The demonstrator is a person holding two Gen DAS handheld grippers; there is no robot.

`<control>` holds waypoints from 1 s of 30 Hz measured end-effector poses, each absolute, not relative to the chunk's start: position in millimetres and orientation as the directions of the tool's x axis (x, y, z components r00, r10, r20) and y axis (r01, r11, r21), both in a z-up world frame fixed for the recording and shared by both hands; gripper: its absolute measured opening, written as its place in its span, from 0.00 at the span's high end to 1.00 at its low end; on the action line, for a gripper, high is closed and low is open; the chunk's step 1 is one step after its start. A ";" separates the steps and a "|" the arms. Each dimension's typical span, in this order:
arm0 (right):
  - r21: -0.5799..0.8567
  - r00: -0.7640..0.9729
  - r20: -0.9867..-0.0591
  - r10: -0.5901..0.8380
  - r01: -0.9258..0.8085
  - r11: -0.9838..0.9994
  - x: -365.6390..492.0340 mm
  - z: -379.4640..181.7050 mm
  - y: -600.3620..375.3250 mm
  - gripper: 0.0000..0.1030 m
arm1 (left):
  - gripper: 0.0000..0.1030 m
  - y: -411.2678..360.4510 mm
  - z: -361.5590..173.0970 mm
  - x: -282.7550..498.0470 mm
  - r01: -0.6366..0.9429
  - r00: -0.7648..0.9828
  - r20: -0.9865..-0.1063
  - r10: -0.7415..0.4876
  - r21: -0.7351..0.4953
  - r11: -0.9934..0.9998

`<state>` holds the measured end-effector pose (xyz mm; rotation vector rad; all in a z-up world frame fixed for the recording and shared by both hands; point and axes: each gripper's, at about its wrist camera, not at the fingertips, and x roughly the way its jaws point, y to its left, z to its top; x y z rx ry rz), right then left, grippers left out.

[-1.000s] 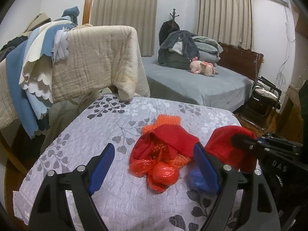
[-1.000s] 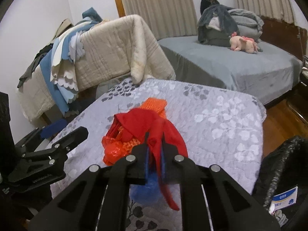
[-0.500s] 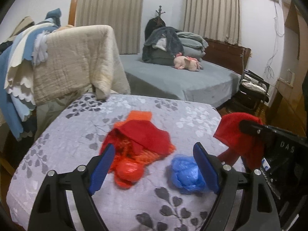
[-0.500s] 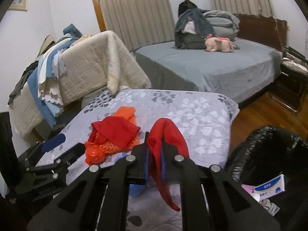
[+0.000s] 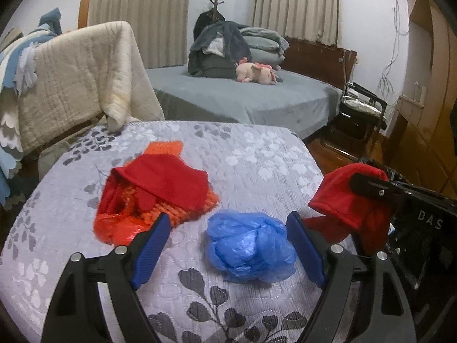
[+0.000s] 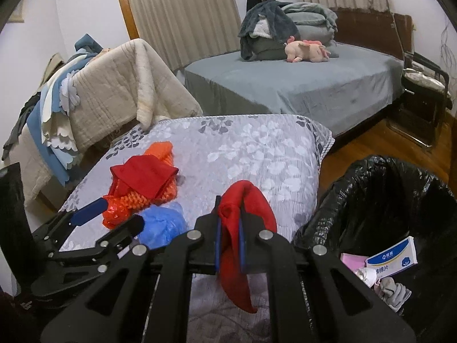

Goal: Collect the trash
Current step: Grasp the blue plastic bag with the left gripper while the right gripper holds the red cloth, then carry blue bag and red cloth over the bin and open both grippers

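My right gripper point(image 6: 228, 243) is shut on a red cloth point(image 6: 245, 208) and holds it above the table's right edge, beside the black-lined trash bin point(image 6: 371, 188). The red cloth also shows in the left wrist view point(image 5: 348, 203). My left gripper point(image 5: 228, 245) is open, its blue pads either side of a crumpled blue plastic bag point(image 5: 251, 245) on the table; the bag also shows in the right wrist view point(image 6: 162, 224). A pile of red cloth, orange knit and red plastic point(image 5: 154, 191) lies to the left.
The table has a grey floral quilted cover point(image 5: 257, 154). The bin holds a blue-and-white box point(image 6: 391, 257) and other scraps. A blanket-draped chair point(image 5: 74, 80) stands at the back left, a bed point(image 5: 242, 97) behind, a chair point(image 5: 360, 108) at right.
My right gripper carried the red cloth off the pile, rightward toward the bin. My left gripper shifted right, from the red pile to around the uncovered blue bag.
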<state>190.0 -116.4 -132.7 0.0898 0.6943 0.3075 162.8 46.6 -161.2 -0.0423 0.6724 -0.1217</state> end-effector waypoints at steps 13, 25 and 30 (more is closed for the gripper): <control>0.188 0.716 -0.626 0.310 -0.248 0.951 193.2 -138.9 -120.1 0.92 | 0.50 33.0 -197.1 180.9 0.131 0.686 -0.703 -0.191 -0.138 0.982; 0.173 0.738 -0.593 0.322 -0.275 0.946 180.4 -116.9 -113.9 0.92 | 0.67 39.4 -160.8 165.2 0.124 0.748 -0.641 -0.170 -0.116 0.985; 0.168 0.757 -0.565 0.326 -0.282 0.945 168.9 -97.8 -115.2 0.92 | 0.68 45.2 -131.8 153.3 0.113 0.784 -0.601 -0.156 -0.109 0.988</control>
